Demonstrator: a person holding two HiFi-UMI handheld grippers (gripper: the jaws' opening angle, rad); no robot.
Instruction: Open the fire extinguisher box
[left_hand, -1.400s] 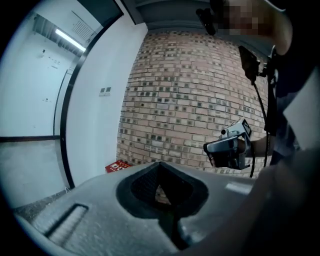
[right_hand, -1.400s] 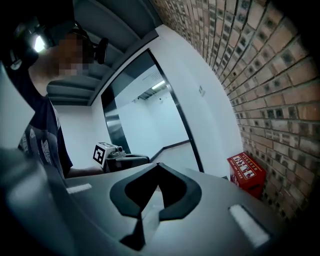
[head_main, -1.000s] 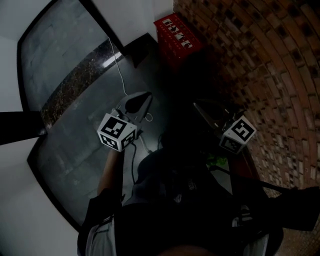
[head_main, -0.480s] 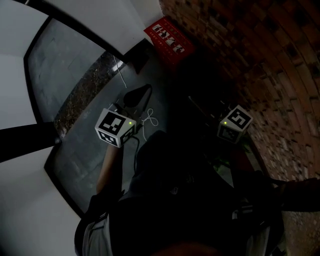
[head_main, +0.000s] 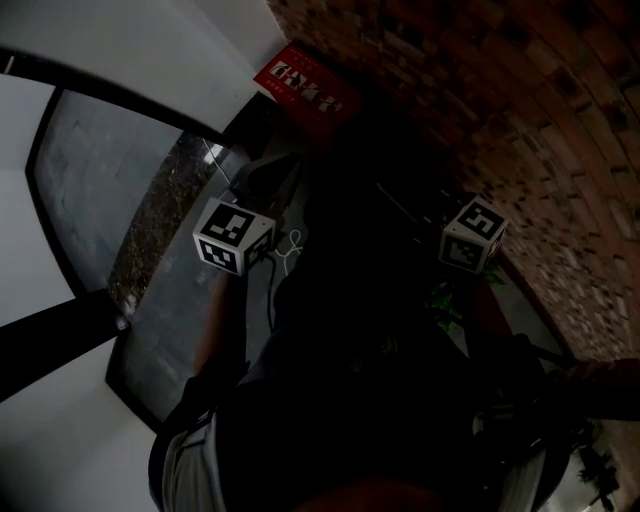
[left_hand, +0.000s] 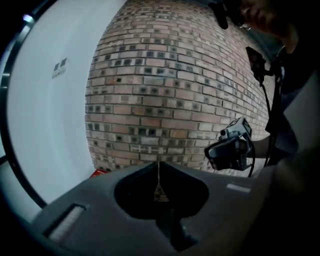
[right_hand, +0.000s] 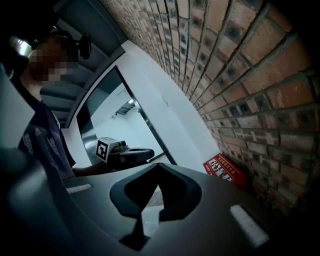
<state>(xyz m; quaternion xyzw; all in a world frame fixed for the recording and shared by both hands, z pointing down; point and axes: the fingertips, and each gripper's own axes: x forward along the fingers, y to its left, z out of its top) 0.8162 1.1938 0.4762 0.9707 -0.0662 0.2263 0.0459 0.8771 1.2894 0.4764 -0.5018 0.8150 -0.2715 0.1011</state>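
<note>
The red fire extinguisher box (head_main: 300, 85) stands on the floor against the brick wall (head_main: 520, 110), at the top of the head view. It also shows small and red in the right gripper view (right_hand: 225, 169), and as a sliver in the left gripper view (left_hand: 98, 173). My left gripper (head_main: 268, 178) points towards the box from well short of it, its jaws (left_hand: 158, 163) shut on nothing. My right gripper (right_hand: 157, 165) is level with it on the right, tips together and empty. Its marker cube (head_main: 473, 233) is lit, but its jaws are lost in the dark.
A white wall with a dark-framed glass panel (head_main: 95, 170) runs along the left. A white cable (head_main: 290, 245) lies on the grey floor (head_main: 170, 310) by the left gripper. The person's body fills the lower middle of the head view.
The view has swung so the red box slid left and the brick wall fills more of the frame. Both grippers travelled along with the person and stayed shut.
</note>
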